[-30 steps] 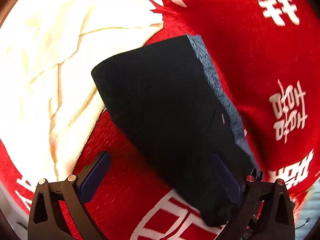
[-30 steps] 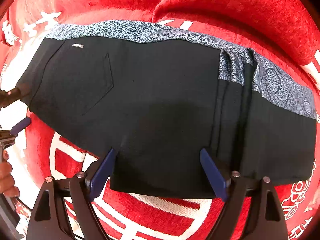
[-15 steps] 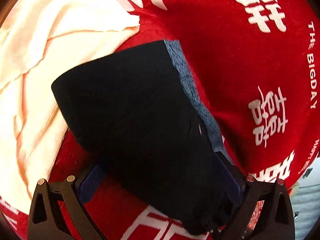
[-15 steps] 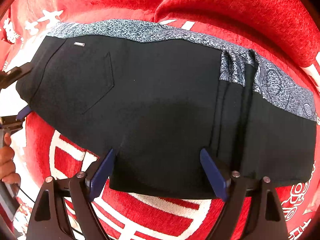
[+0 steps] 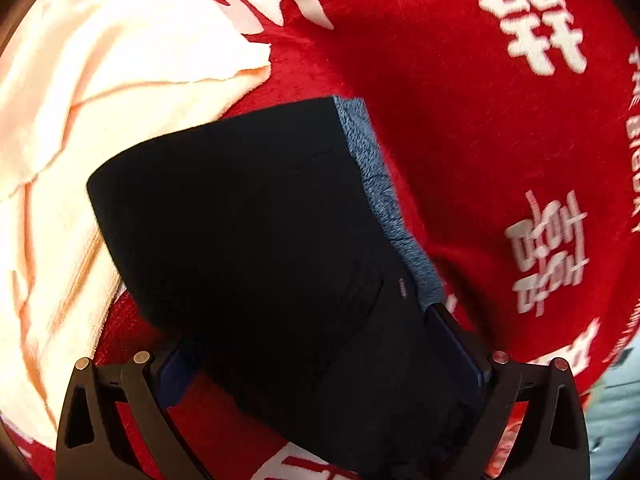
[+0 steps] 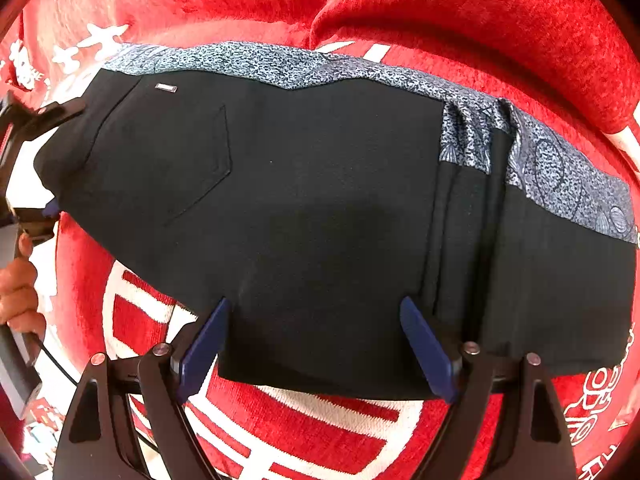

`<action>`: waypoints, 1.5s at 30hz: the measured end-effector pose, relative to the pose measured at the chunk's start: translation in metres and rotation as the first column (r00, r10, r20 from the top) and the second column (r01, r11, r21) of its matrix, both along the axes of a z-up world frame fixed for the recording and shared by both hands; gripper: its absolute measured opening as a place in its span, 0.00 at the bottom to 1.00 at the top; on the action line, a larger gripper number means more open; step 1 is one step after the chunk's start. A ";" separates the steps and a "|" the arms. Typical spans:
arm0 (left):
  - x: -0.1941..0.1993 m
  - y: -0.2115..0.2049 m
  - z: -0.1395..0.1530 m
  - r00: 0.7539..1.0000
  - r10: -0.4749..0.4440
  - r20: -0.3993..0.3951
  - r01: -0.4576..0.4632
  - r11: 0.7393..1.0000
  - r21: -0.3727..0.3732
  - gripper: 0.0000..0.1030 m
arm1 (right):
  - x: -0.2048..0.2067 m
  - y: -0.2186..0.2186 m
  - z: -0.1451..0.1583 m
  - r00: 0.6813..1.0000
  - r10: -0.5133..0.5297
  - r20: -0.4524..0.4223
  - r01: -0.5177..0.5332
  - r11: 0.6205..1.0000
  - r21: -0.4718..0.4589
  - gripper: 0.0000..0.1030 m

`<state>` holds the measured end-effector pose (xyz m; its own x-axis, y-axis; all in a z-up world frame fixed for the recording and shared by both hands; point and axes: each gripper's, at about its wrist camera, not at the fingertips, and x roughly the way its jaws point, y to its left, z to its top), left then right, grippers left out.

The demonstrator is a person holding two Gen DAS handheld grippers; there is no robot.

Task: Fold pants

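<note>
The black pants [image 6: 320, 216] lie folded on a red blanket [image 6: 440, 8] with big white signs on it. A blue patterned strip runs along the far edge of the pants.

The left gripper [image 5: 324, 364] has its two fingers set wide, one on each side of the end of the pants. The cloth fills the space between them. The jaws look open, not pinching, but the dark cloth hides the tips, so this is hard to tell for sure.

The right gripper [image 6: 316, 344] hovers over the near edge of the pants. Its jaws are open, and its blue pads [image 6: 426, 346] hold nothing.

The pants already look folded into a short bundle. So the job seems to be near its end, at the step of making one more fold or tidying up. Next, the left gripper would need to close on the end of the cloth, lift it, and bring it across. The right gripper could press down so the bundle does not slide.

A pale yellow cloth [image 5: 100, 120] lies on the blanket, just beside the pants. A bare hand [image 6: 18, 292] shows at the left edge of the right view. Little of the room can be seen past the blanket.
</note>
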<state>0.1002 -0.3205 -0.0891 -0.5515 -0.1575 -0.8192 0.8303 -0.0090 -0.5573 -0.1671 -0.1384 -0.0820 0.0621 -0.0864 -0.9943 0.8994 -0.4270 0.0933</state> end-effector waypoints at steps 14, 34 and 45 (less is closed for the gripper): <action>-0.083 0.068 0.037 0.725 -0.194 0.661 0.506 0.801 -0.320 0.36 | -0.037 -0.080 0.082 0.979 0.012 0.202 0.008 0.995 -0.100 0.86; -0.090 0.092 0.039 0.675 -0.192 0.712 0.585 0.728 -0.358 0.36 | 0.139 -0.287 0.009 0.828 0.414 0.378 -0.526 0.808 0.267 0.55; -0.119 0.129 0.090 0.707 -0.253 0.660 0.630 0.650 -0.425 0.36 | 0.054 -0.224 0.075 0.837 0.295 0.460 -0.322 0.947 -0.021 0.18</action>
